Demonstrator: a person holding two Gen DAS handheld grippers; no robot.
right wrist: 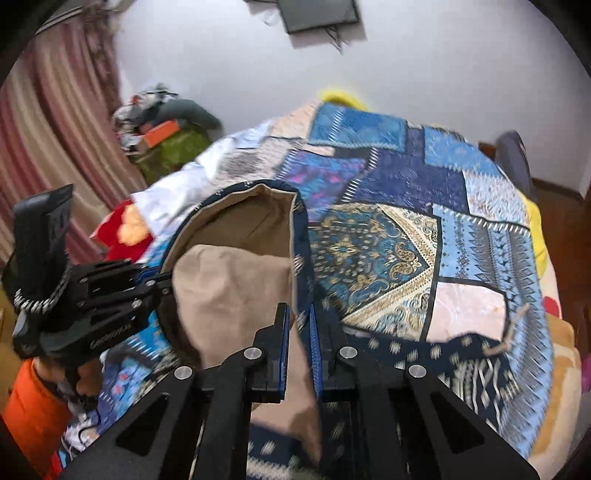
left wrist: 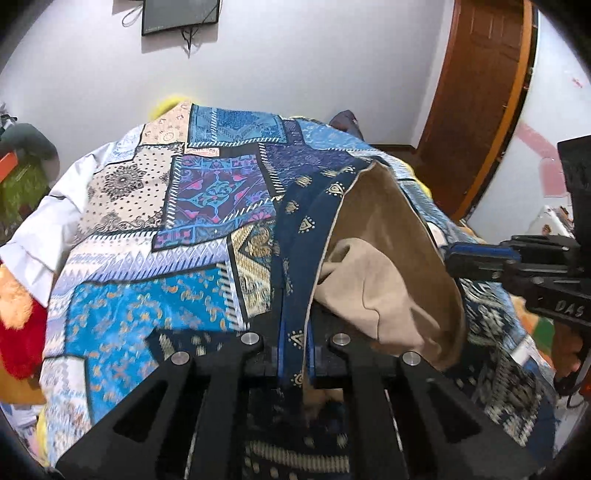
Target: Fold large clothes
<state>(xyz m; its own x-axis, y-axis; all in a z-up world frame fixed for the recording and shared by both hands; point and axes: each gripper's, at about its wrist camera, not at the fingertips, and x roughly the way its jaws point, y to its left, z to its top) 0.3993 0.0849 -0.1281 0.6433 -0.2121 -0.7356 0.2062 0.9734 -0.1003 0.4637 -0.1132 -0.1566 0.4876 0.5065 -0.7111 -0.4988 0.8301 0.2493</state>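
Observation:
A large blue patchwork batik garment lies spread over a bed; it also shows in the right wrist view. Its navy hem band with gold motifs is lifted, showing the tan lining. My left gripper is shut on the navy hem. My right gripper is shut on the navy hem and lining. Each gripper shows in the other's view: the right one at the right edge, the left one at the left.
A white cloth and a red and orange plush blanket lie left of the garment. A brown door stands at right. A pile of things and a striped curtain are at the far left. A screen hangs on the wall.

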